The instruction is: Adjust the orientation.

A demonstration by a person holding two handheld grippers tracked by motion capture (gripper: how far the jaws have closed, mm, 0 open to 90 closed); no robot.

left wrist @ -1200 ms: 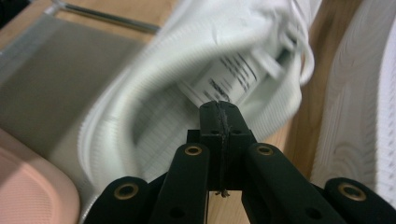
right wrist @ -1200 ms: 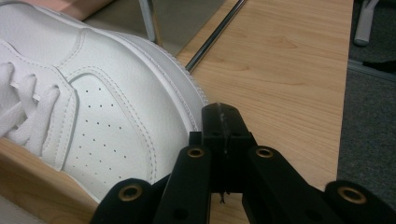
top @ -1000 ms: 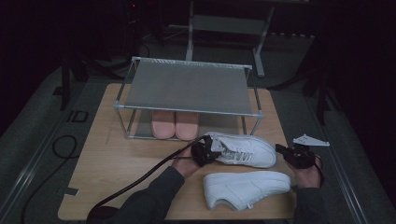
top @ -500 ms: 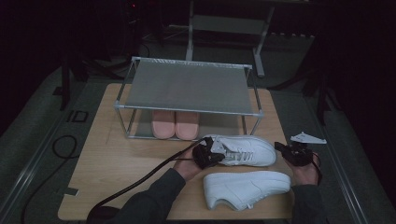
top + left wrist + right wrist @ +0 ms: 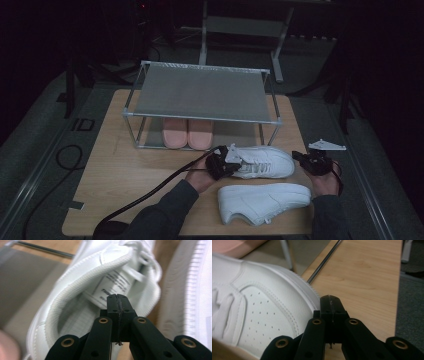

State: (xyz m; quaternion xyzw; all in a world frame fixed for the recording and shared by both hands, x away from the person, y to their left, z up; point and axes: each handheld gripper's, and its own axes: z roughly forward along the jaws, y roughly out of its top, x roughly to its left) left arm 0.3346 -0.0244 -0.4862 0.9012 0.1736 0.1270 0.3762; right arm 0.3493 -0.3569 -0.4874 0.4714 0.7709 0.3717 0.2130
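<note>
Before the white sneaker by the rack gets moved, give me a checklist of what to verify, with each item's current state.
1. Left gripper at the heel opening of the far white sneaker: ok; its jaws are pressed together in the opening, in front of the tongue label.
2. Left gripper actually holds material: cannot tell; nothing shows between the jaws.
3. Right gripper at the sneaker's toe: ok, beside the toe; jaws shut, gripping nothing.
4. Room under the rack: not ok at the middle, the pink shoes sit there; the space to their right looks free.
5. Near white sneaker out of the way: ok, it lies apart, toward the table edge.
</note>
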